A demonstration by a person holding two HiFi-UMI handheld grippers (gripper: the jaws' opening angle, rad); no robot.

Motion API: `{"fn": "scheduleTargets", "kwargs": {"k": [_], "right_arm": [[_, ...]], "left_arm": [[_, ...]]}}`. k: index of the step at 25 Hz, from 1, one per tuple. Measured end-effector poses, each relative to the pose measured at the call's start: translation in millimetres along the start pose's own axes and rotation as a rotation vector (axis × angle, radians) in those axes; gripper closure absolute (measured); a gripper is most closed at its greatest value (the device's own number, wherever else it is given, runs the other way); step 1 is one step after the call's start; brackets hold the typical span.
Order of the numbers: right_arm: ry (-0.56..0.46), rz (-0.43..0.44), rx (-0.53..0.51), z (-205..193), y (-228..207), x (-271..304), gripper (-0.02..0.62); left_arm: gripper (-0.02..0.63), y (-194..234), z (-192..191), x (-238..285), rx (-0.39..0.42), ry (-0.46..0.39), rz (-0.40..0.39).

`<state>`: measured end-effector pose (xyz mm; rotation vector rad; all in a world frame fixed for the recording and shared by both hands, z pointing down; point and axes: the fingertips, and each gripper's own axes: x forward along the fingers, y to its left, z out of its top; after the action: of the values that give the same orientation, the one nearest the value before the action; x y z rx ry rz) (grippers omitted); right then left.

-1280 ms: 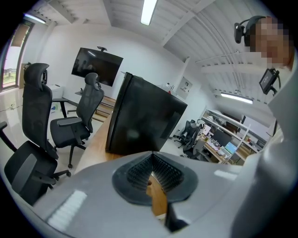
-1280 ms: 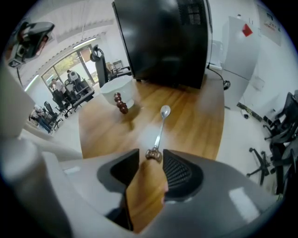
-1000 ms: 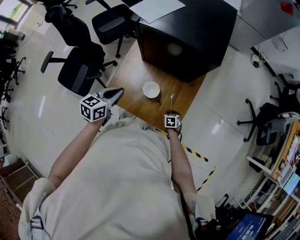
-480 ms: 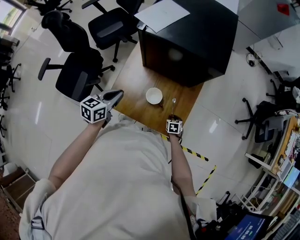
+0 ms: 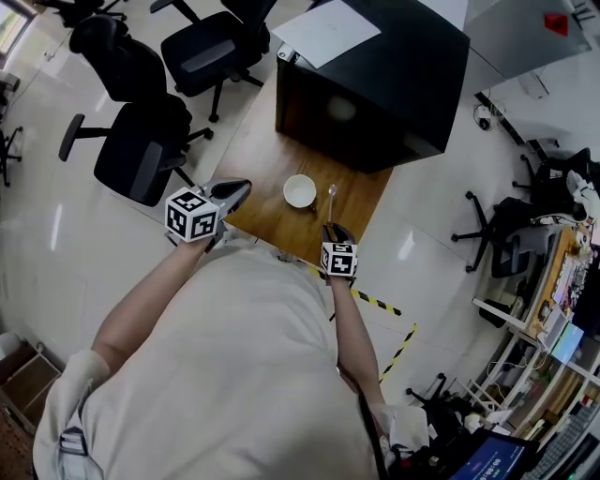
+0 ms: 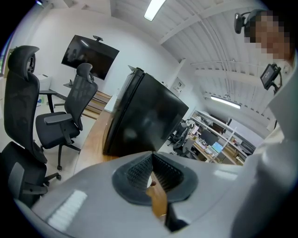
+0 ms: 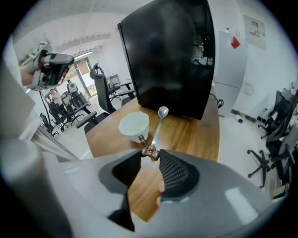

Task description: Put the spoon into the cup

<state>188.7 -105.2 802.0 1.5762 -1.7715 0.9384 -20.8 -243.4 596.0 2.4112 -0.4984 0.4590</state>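
A white cup (image 5: pixel 300 190) stands on the wooden table (image 5: pixel 267 141) near its front edge. Just right of it hangs a metal spoon (image 5: pixel 331 199) with a brown ornamental handle end. My right gripper (image 5: pixel 333 228) is shut on that handle end, and the spoon's bowl points away from me. In the right gripper view the spoon (image 7: pixel 158 124) sticks out from the right gripper (image 7: pixel 149 154) above the table, with the cup (image 7: pixel 134 124) just left of it. My left gripper (image 5: pixel 242 186) hovers over the table's left corner, its jaws together and empty. The left gripper (image 6: pixel 151 155) faces the black cabinet.
A big black cabinet (image 5: pixel 375 75) fills the far half of the table, with a sheet of paper (image 5: pixel 323 28) on top. Black office chairs (image 5: pixel 141 150) stand on the floor to the left. Yellow-black tape (image 5: pixel 375 302) marks the floor at the right.
My right gripper has closed on the spoon's handle and risen, lifting the spoon off the table and a little toward the cup. The left gripper has barely moved.
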Motion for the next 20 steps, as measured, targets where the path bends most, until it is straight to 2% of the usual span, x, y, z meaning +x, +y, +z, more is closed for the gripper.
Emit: {"fn": "scheduleTargets", "kwargs": {"k": [8,20], "right_arm": [[0.037,0.117,-0.087,16.7,49.0,-3.3,0.469],[0.121,0.148,-0.159,16.8,71.7,20.9,0.468]], "left_arm": [[0.606,8.2,-5.2,-2.4,-0.004,-0.003,-0.007],[0.606,9.2,-16.6,-13.9,-0.018,-0.011,0.005]]}}
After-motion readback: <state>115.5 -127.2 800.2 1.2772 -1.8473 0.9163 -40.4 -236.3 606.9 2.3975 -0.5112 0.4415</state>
